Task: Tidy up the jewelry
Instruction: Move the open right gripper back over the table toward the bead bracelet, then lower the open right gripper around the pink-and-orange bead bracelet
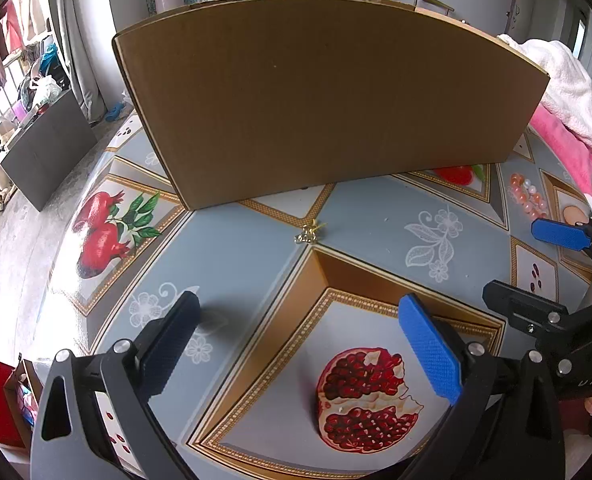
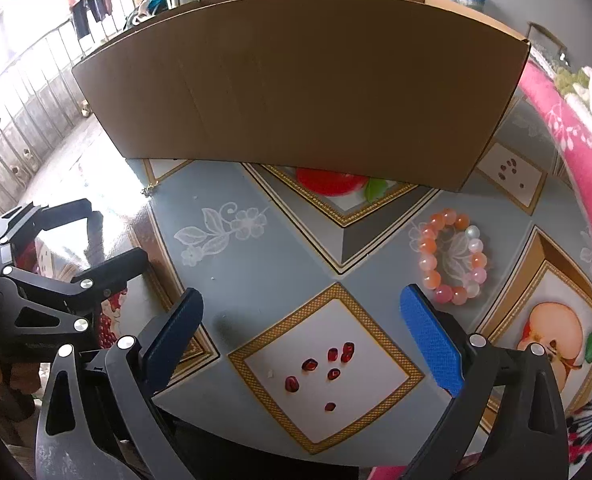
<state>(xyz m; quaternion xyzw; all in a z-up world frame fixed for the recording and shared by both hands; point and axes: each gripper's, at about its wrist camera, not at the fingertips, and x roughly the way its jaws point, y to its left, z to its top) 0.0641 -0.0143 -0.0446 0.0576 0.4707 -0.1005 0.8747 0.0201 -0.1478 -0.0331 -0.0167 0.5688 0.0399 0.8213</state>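
Right gripper (image 2: 301, 328), blue-padded, spread wide with nothing between the fingers, angled down over a table (image 2: 264, 264) covered in a grey-blue oilcloth printed with fruit panels; directly beneath the gap, a printed square of scattered pomegranate seeds. Just beyond the right finger, lying flat and untouched on the cloth, a bracelet (image 2: 452, 256) of orange, pink and pearly white beads, looped in a ring. Left gripper (image 1: 300, 336) likewise gaping and empty, poised over a printed halved pomegranate. Ahead of it, on the cloth near the foot of the box, a small gold-coloured trinket (image 1: 308, 234), too tiny to identify further; the same speck visible far left in the right wrist view. Across the back of the table, a large brown cardboard box (image 1: 324, 96), standing upright and filling much of both views. To the right, a pink blanket (image 2: 568, 128) at the table's edge. Behind, hanging clothes and a floral curtain.
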